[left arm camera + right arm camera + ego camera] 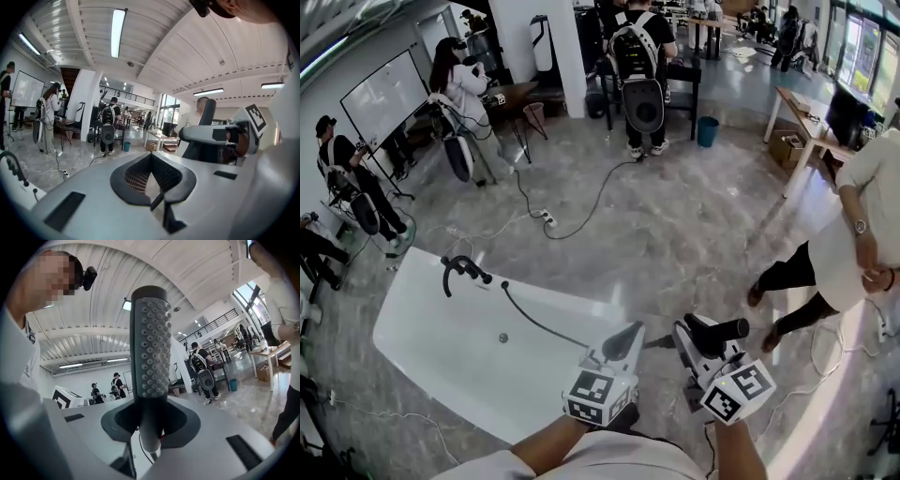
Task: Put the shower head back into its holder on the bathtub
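Right tool (151,425) is clamped on the shower head (150,343), held at the lower middle of the head view. Left tool (152,183) is narrow and empty. The hose (539,323) is seen running to the bathtub (412,323). The holder (461,270), judged to be at the tub's upper-left rim, is not yet reached, so the seating is left.

Dressed in a white top (609,461), with a small black camera (89,276) worn at the head. Carrying a left gripper (630,336) and a right gripper (698,337), both shelled in smooth pale grey plastic, broad and rounded. Fitted on each with a white cube printed with black square markers: left cube (598,394), right cube (739,390). Ringed at the jaw roots by a black collar (180,187), lined inside with gridded black pads (136,177). Set with black rectangular slots (64,211) in the grey deck.
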Demonstrator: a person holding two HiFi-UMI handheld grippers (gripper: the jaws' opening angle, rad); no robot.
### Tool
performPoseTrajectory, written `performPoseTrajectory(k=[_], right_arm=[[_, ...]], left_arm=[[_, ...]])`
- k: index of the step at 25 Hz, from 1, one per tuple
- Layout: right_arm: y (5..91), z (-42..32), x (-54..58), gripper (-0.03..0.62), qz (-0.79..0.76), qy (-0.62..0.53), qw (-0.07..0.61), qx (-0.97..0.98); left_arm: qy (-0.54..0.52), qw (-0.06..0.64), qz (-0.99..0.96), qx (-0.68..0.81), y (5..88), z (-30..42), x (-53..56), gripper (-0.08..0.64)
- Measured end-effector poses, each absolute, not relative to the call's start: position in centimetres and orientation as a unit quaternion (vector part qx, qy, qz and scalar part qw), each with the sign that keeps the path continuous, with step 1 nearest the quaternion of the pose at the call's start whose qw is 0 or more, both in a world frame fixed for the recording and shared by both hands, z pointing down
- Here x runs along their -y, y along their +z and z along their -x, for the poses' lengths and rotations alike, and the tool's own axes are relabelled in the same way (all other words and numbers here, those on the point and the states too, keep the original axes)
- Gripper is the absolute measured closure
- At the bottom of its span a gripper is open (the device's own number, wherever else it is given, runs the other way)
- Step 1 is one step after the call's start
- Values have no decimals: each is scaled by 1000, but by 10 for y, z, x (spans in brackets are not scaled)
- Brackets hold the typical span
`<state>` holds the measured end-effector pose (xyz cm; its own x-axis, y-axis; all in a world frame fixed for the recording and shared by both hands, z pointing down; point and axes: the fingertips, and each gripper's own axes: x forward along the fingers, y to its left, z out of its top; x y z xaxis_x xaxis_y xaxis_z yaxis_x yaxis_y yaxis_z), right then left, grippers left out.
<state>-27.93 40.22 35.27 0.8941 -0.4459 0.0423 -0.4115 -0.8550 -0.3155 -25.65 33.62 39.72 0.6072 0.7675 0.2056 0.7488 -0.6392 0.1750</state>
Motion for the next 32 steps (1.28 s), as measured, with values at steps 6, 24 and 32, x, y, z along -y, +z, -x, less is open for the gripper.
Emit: performPoseTrajectory(k=[6,24,32], right_arm=[[341,209,-418,483,963,-54,136,-227],[345,24,-480,483,921,-65,137,-359],[325,-41,-518,483,895,-63,135,-420]], left_arm=[[124,38,-895,-427,388,185,-354,555],[142,37,-939,-312,399,21,-418,555],[139,44,-959,-243,389,-32,-452,555]])
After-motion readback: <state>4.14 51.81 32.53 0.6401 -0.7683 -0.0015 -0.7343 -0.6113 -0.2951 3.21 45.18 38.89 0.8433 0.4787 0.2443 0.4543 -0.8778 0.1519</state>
